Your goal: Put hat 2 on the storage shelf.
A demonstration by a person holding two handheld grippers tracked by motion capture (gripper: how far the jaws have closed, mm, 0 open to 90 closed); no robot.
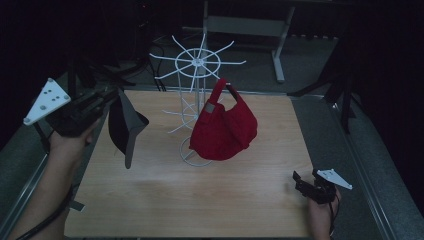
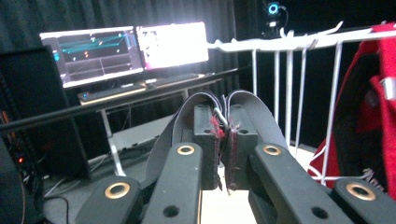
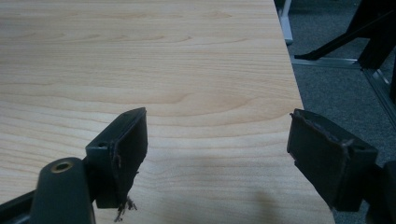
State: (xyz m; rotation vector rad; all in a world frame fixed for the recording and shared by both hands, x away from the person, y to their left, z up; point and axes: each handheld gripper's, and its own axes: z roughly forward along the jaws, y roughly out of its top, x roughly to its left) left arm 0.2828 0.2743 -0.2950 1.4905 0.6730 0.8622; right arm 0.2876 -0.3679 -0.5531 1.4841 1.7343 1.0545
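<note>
A dark grey cap [image 1: 126, 125] hangs in the air over the table's left side. My left gripper [image 1: 112, 98] is shut on its grey back strap [image 2: 254, 114], with a metal buckle pinched between the pads [image 2: 223, 126]. A red cap [image 1: 222, 130] hangs from an arm of the white wire rack [image 1: 197, 62] at the middle of the wooden table [image 1: 200, 195]. From the left gripper view, the rack [image 2: 280, 44] and red cap [image 2: 373, 116] lie ahead to the right. Near the front right corner, my right gripper [image 1: 301, 181] sits low, open and empty [image 3: 217, 140] over bare wood [image 3: 140, 46].
Two lit monitors [image 2: 126, 49] stand on a desk beyond the table. A grey desk frame [image 1: 280, 50] is at the back, with dark tripod legs [image 1: 345, 95] at the right. The table's right edge [image 3: 289, 70] drops to grey floor.
</note>
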